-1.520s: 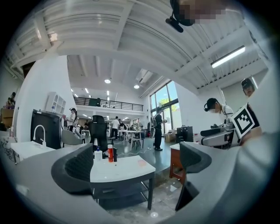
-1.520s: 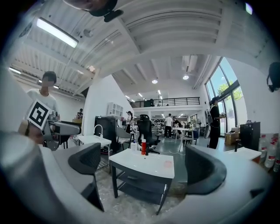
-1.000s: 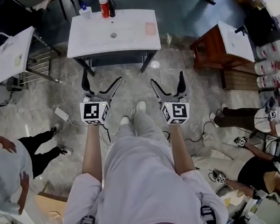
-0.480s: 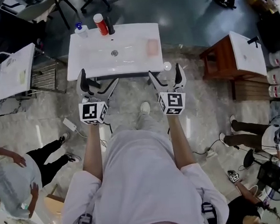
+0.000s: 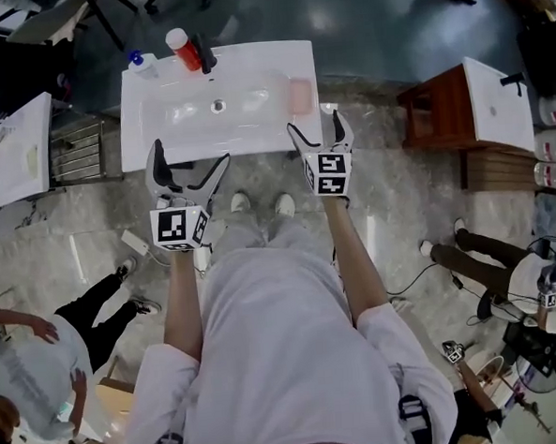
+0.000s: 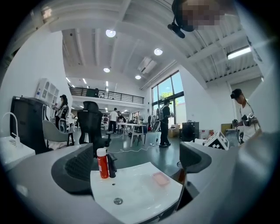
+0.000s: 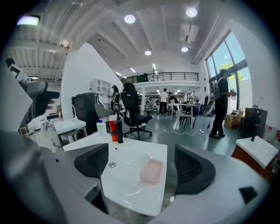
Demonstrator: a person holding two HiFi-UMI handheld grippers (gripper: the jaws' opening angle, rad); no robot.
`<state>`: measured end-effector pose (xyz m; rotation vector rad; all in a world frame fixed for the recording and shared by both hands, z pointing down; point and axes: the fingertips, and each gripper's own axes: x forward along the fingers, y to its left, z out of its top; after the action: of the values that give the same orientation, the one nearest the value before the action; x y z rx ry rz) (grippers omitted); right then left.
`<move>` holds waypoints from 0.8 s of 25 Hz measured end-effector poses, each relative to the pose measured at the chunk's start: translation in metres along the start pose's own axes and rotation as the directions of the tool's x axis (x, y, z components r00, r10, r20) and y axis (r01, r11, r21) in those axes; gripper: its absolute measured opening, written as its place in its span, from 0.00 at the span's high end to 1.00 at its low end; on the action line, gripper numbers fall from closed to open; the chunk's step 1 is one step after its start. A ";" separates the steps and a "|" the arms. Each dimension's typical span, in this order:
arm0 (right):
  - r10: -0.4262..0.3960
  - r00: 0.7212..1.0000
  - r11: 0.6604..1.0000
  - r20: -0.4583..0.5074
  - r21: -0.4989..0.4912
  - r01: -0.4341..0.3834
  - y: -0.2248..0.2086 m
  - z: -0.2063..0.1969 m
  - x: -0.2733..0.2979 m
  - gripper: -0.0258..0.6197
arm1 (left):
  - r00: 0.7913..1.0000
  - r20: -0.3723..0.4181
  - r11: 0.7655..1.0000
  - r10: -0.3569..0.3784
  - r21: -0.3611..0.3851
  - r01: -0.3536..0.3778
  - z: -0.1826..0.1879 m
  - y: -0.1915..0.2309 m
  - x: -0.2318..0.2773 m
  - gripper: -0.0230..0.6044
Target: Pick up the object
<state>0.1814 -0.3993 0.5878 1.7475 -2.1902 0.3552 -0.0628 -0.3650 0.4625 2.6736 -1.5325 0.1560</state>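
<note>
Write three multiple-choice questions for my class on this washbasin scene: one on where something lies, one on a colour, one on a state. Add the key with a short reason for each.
1. Where on the white basin does the pink dish lie?
A) on its right side
B) in its back left corner
C) over the drain

2. What colour is the body of the tall bottle beside the tap?
A) green
B) red
C) yellow

3. How is that bottle placed?
A) standing upright
B) lying on its side
C) upside down in the bowl

Key:
1. A, since the head view shows the dish near the basin's right edge.
2. B, since the body is red under a white cap.
3. A, since both gripper views show it standing with its cap on top.
</note>
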 end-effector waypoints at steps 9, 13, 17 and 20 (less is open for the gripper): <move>-0.020 0.948 0.998 -0.319 0.043 0.035 -0.007 -0.101 0.122 0.29 | 0.998 -0.065 1.000 -0.007 -0.025 0.005 -0.019 0.025 -0.004 0.02; -0.032 0.907 0.998 -0.420 0.041 0.054 -0.011 -0.128 0.153 0.34 | 0.996 -0.093 0.999 -0.009 -0.036 0.006 -0.027 0.031 -0.008 0.02; -0.040 0.861 0.999 -0.507 -0.017 0.036 -0.009 -0.143 0.174 0.38 | 0.994 -0.109 0.999 0.003 -0.038 -0.007 -0.030 0.041 -0.012 0.02; -0.058 0.839 0.998 -0.541 -0.043 0.041 -0.006 -0.150 0.190 0.41 | 0.993 -0.113 0.999 0.017 -0.048 -0.023 -0.033 0.052 -0.016 0.02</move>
<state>0.1626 -0.5132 0.8007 1.4500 -1.7252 0.7057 -0.1180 -0.3742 0.4930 2.5648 -1.5103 0.2614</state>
